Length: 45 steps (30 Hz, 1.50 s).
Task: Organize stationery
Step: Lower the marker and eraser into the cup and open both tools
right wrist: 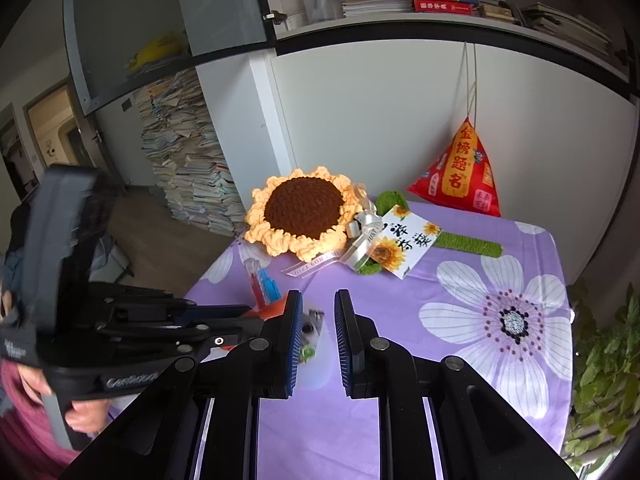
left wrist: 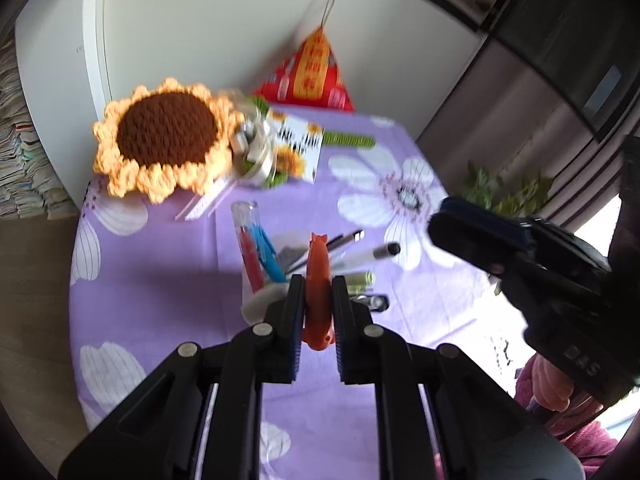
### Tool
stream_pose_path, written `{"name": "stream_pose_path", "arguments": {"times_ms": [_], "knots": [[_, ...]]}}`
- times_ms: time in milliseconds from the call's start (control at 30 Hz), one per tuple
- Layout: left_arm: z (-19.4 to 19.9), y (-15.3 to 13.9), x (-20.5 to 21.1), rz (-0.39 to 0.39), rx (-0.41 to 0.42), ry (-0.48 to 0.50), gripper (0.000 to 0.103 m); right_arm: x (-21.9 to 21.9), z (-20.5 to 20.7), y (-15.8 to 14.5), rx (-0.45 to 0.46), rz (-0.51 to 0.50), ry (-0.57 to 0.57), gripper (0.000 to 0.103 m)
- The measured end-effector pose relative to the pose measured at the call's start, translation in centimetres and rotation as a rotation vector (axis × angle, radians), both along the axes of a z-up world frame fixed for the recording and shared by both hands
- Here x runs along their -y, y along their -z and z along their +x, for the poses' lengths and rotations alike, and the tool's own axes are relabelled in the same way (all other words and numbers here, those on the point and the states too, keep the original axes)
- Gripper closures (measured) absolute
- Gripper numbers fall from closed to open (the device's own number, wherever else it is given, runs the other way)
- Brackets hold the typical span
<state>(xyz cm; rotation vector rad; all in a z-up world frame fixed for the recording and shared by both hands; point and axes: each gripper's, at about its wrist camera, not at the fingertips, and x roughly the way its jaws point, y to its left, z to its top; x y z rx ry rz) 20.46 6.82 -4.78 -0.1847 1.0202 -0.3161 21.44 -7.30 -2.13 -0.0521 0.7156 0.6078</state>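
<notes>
From the left wrist view, the left tongs (left wrist: 317, 312) are clamped on an orange pen (left wrist: 318, 276) with a small animal-shaped top, held upright between the two pads just above a white cup (left wrist: 260, 300). The cup stands on the desk (left wrist: 160, 280), which is covered with a purple cloth printed with white flowers. It holds red and blue pens (left wrist: 258, 252) along with several markers (left wrist: 376, 254) leaning to the right. Beyond the cup lie a crocheted sunflower (left wrist: 164, 140), a card with sunflower print (left wrist: 298, 148) and a red triangular pouch (left wrist: 310, 72) hanging on a string by the wall. The right tongs (left wrist: 444, 220) reach in from the right, blurred, so their state cannot be told here.

From the right wrist view, the right tongs (right wrist: 317, 328) stand apart with nothing between the pads, hovering over the cup (right wrist: 314, 360). The left tongs (right wrist: 256, 316) enter from the left, with a bit of the orange pen (right wrist: 272, 306) showing at their tip. The sunflower (right wrist: 304, 212), card (right wrist: 404, 244) and red pouch (right wrist: 460, 172) sit further back on the desk (right wrist: 440, 360).
</notes>
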Motion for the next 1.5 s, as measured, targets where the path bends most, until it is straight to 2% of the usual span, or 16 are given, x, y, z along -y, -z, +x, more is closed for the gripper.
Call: {"name": "stream_pose_path", "arguments": {"times_ms": [100,200,967,1067,1300,1500], "knots": [[0.4,-0.3,0.8,0.060,-0.040,0.008,0.092,0.6,-0.4,-0.1,0.006,0.017,0.001,0.086],[0.3,-0.5,1.6,0.111,-0.042,0.012,0.092,1.2,-0.6,-0.1,0.009,0.036,0.001,0.086],[1.9,-0.9,2.5,0.194,-0.155,-0.012,0.091,0.9,-0.5,1.2,-0.033,0.050,-0.026,0.086],[1.7,-1.2,2.5,0.208,-0.130,-0.019,0.091,0.9,-0.5,1.3,-0.033,0.056,-0.025,0.086],[-0.4,-1.9,2.2,0.174,-0.074,-0.006,0.091,0.9,-0.7,1.5,-0.035,0.044,-0.030,0.086],[-3.0,-1.1,1.2,0.164,-0.035,0.000,0.088,1.4,-0.7,1.6,-0.043,0.057,-0.017,0.086]]}}
